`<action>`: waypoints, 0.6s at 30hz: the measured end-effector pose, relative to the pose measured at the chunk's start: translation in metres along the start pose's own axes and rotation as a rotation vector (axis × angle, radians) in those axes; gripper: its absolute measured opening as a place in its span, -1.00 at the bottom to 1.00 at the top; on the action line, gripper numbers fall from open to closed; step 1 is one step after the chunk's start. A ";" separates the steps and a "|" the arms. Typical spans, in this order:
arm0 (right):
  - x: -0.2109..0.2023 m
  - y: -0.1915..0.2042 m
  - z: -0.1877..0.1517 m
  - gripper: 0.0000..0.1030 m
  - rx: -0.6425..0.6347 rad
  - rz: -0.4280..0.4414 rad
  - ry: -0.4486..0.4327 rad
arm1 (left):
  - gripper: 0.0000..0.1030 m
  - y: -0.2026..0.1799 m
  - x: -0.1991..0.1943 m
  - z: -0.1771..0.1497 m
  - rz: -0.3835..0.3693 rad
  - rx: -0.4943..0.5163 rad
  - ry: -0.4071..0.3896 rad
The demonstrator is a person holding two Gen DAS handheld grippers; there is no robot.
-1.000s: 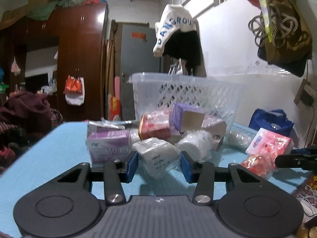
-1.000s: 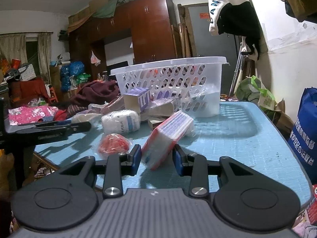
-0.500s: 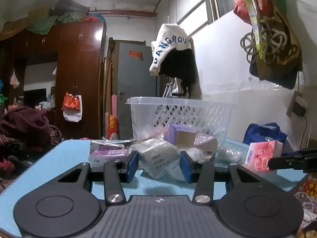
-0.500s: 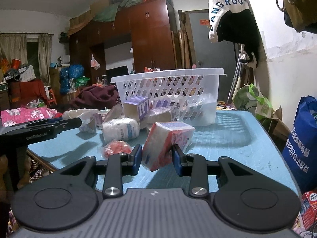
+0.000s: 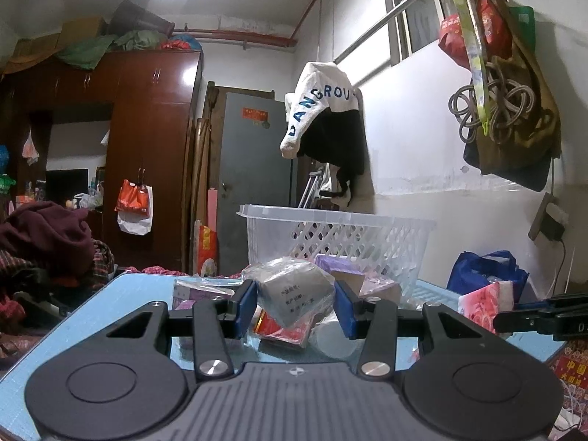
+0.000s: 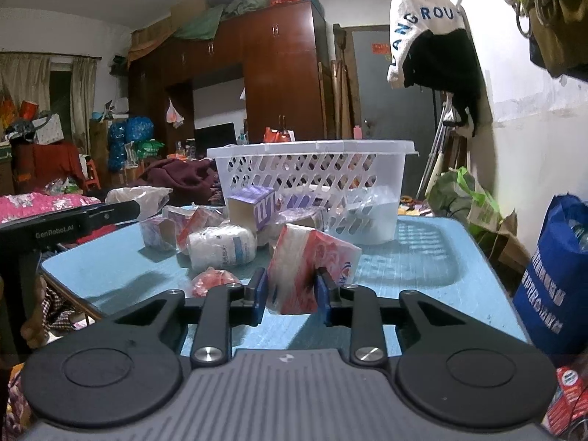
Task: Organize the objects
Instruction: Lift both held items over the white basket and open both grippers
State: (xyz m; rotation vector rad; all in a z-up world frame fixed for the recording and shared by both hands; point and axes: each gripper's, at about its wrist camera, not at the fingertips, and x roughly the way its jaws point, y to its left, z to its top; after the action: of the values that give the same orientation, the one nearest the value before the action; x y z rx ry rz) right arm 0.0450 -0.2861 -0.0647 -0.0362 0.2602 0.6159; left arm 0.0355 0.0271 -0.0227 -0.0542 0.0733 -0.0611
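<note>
Two grabs: both packs now lifted off the table (image 6: 422, 257) (they sat on it a second ago)
Basket (image 6: 312, 169): drop spot, I'd guess
Right hand-held gripper (image 6: 290, 290): clamped on pink tissue pack (image 6: 312, 261)
Left hand-held gripper (image 5: 296, 307): clamped on clear-wrapped pack (image 5: 294, 290)

The printed text on the clear-wrapped packet (image 5: 294, 296) is too small to be read. The red box (image 5: 283, 329) and white roll (image 5: 332, 336) behind it are largely hidden. The lower wall of the white basket (image 6: 312, 183) is masked by piled packages. The blue bag (image 6: 555, 279) is cut off by the frame edge. The lower part of the pink tissue pack (image 6: 308, 268) is concealed between the fingers.
</note>
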 end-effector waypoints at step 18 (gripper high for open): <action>0.017 0.006 0.115 -0.45 -0.065 0.024 -0.170 | -0.04 -0.008 0.048 0.094 -0.134 -0.027 -0.059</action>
State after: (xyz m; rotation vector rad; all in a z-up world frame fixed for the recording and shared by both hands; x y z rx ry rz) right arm 0.0817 -0.2586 0.0424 -0.0426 0.0761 0.6473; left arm 0.0895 0.0214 0.0675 -0.0878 0.0113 -0.1926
